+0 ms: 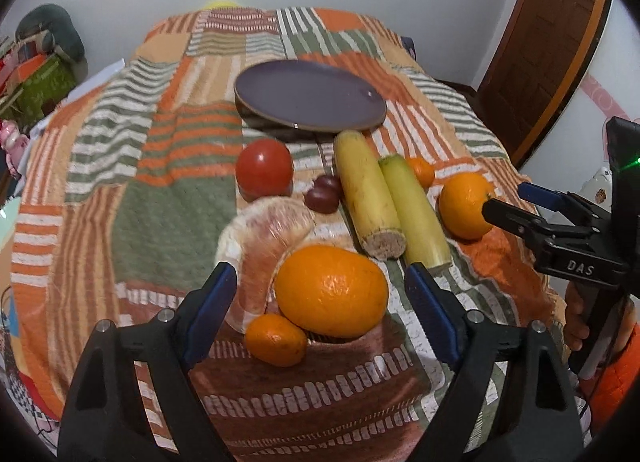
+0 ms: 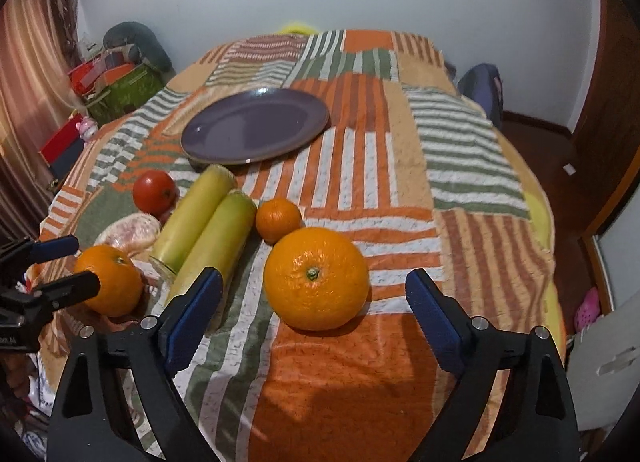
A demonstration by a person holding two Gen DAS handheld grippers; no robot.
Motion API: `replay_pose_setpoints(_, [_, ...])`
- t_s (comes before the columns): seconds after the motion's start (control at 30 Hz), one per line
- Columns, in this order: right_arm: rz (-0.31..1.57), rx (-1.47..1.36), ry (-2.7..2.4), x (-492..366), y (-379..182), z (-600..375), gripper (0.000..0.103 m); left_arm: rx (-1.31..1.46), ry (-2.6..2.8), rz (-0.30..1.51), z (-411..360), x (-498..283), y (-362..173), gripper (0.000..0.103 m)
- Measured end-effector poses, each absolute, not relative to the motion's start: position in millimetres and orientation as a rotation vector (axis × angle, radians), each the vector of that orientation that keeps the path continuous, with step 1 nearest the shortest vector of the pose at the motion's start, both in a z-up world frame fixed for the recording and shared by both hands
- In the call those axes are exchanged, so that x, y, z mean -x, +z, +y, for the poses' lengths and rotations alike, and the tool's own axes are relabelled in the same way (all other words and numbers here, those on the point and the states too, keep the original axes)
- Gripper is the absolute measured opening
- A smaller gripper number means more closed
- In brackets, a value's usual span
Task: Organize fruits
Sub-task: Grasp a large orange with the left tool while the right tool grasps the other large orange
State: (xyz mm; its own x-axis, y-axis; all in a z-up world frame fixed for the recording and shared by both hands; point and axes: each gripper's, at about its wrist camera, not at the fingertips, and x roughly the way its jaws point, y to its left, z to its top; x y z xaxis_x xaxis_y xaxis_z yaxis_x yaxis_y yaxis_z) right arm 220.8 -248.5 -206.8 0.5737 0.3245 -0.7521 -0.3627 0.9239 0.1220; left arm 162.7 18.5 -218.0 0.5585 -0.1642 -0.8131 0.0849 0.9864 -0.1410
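On the patchwork bedspread, a large orange [image 1: 332, 290] lies between the fingers of my left gripper [image 1: 320, 302], which stands open without touching it. A second orange [image 2: 316, 278] sits just ahead of my open right gripper [image 2: 314, 318], its pads clear of the fruit. Behind them are a purple plate [image 1: 308, 101], a tomato [image 1: 264, 169], two yellow-green cut stalks [image 1: 368, 197], a wrapped pomelo piece [image 1: 268, 229], dark red small fruits [image 1: 324, 193] and two mandarins [image 1: 276, 340] [image 2: 278, 219]. The plate [image 2: 256, 125] holds nothing.
The bedspread [image 2: 360, 189] covers a bed that drops off at the right to a wooden floor [image 2: 560, 165]. Boxes and bags [image 2: 120, 89] are piled at the left wall. A brown door [image 1: 552, 49] stands at the right. A hand [image 1: 578, 322] holds the right gripper's handle.
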Motion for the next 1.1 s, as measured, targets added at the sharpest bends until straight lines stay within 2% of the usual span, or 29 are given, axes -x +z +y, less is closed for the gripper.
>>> replay_pose_setpoints(0.1, [0.903,0.041,0.407,-228,-215,-247,0.084,0.099,-0.158,0.986,17,-166,-226,0.083])
replay_pose_setpoints(0.3, [0.953,0.042,0.418,-236,-229,-241,0.083,0.131,-0.168,1.019,17,-173,-237,0.073])
replay_pose_setpoints(0.43, [0.982,0.015,0.411,-242,-237,-241,0.072,0.142,-0.171,1.013,18,-176,-240,0.07])
replay_pose_setpoints(0.5, [1.006,-0.01,0.425,-244,-242,-243,0.067,0.145,-0.178,1.008,16,-176,-239,0.065])
replay_pose_setpoints(0.87, [0.993,-0.004,0.415,-240,-235,-246,0.066,0.14,-0.183,1.007,17,-177,-234,0.064])
replay_pose_setpoints(1.1, [0.92,0.008,0.406,-232,-210,-247,0.066,0.122,-0.155,0.924,22,-172,-205,0.064])
